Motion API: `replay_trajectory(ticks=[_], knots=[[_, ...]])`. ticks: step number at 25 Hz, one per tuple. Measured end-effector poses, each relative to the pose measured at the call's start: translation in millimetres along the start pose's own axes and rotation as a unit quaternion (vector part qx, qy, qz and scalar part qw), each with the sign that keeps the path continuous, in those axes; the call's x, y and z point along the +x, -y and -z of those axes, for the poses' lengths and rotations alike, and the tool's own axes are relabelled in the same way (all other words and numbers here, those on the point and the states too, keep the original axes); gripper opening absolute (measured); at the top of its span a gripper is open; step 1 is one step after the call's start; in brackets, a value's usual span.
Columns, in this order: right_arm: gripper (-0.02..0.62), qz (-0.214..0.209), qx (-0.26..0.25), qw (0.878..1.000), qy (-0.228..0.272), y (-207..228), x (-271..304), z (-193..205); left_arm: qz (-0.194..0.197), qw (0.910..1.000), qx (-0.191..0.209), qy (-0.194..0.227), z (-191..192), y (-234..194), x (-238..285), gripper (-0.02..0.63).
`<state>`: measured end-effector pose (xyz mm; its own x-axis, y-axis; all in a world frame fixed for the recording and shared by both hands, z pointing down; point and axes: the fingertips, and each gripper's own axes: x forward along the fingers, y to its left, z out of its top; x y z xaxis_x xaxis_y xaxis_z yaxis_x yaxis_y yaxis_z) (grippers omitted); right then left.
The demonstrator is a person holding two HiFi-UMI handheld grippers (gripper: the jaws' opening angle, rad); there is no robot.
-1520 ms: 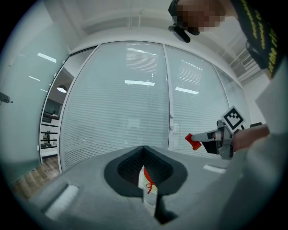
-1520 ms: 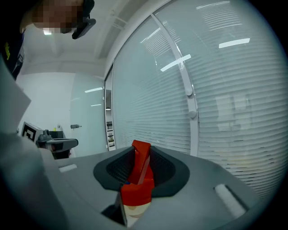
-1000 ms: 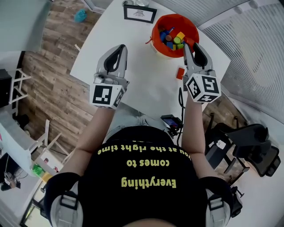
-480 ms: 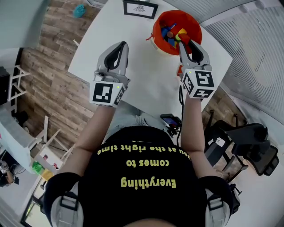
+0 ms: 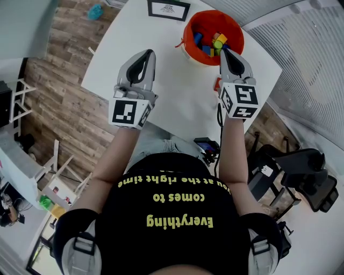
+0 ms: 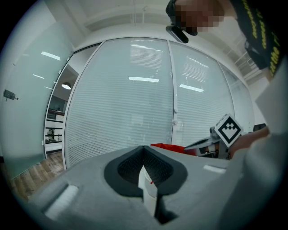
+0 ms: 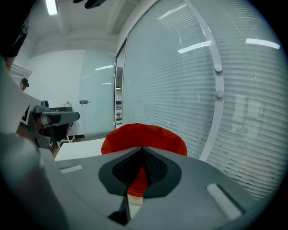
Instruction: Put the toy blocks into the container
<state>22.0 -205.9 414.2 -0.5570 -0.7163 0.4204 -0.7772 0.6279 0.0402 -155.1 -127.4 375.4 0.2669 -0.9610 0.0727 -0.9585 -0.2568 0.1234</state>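
Right gripper (image 5: 227, 52) (image 7: 142, 152): its jaws have just been closing and now meet, with nothing between them. The tips hang at the near rim of the bucket.
Left gripper (image 5: 145, 53) (image 6: 144, 150): jaws together and empty. It is held over the table, well to the left of the bucket.
Bucket (image 5: 188, 49) (image 7: 144, 134): orange-red and upright on the far right part of the table. It sits right ahead in the right gripper view, and only a red sliver of it shows in the left gripper view.
Blocks (image 5: 213, 43): a mixed heap of blue, yellow, green and red lies inside the bucket.
Red block (image 5: 216, 84): on the table on the near side of the bucket, just beside the right gripper and partly hidden by it.
Table (image 5: 177, 86): white, with wood floor to its left.
Frame (image 5: 168, 9): black-edged, at the table's far edge, left of the bucket.
Person: black shirt with yellow print, both forearms reaching out over the table's near edge.
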Motion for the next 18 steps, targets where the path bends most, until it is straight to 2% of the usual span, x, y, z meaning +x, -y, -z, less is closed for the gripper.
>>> replay_trajectory(ticks=[18], knots=[[0.006, -0.001, 0.009, 1.0, 0.004, 1.2, -0.6, -0.2, 0.011, 0.9999, 0.007, -0.001, -1.2, 8.9, 6.9, -0.001]])
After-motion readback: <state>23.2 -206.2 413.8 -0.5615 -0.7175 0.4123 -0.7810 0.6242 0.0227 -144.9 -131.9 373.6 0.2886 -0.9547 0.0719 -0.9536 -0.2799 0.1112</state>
